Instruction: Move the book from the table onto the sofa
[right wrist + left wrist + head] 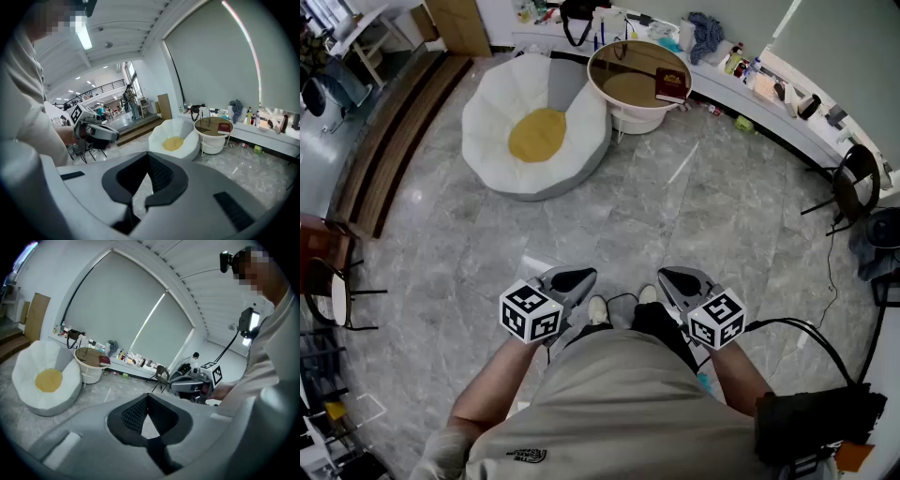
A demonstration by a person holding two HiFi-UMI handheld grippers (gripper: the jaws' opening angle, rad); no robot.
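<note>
Holding my left gripper (572,279) and right gripper (680,279) pressed together, empty, I see the book (672,84) far ahead on the table (626,82), slightly right, nearer my right gripper.

The person wears a beige shirt (619,408) with a small dark logo (526,456), and pale shoes (598,309). The grey left gripper (572,278) and right gripper (680,278) bear black-and-white marker cubes (531,313); a black cable (797,323) leaves the right.

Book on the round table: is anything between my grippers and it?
Nothing visible does. Open floor runs from the left gripper and right gripper to the table holding the book; the sofa sits left of that path.
</note>
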